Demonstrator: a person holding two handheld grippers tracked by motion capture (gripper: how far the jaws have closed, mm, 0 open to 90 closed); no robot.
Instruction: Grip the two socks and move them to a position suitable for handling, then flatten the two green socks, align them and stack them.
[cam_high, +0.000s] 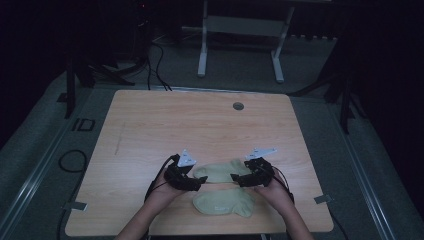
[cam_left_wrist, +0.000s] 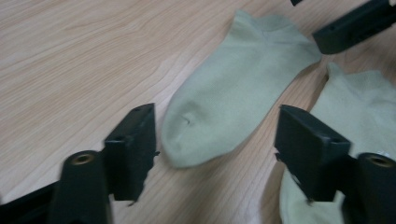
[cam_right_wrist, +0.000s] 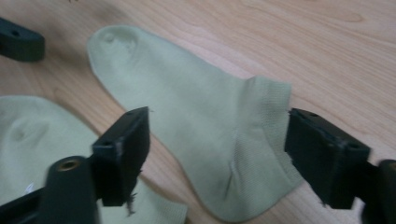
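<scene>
Because both of your claws have let go, the far sock (cam_high: 220, 171) now lies flat on the wooden table (cam_high: 200, 120), stretched out long between them. It looks like you pulled it straight and put it down so it sits neat, just above its twin.

Your left claw (cam_high: 192, 183) is wide open and holds nothing. In the left gripper view, the toe end of the far sock (cam_left_wrist: 233, 88) lies on the wood between the two black jaws, a bit ahead of them, and runs off toward 1 o'clock. The pads do not press on it.

Your right claw (cam_high: 241, 179) is wide open too, with nothing in its grip. In the right gripper view, the ribbed cuff end of the far sock (cam_right_wrist: 201, 121) sits between the jaws, and the toe points off to 10 o'clock. The cuff edge is just beside the right-hand jaw, but it lies loose.

The near sock (cam_high: 223, 202) lies flat at 6 o'clock from the far one, close to your side of the table. The two lie close together and point the same way, so I think you are laying them out as a pair.
</scene>
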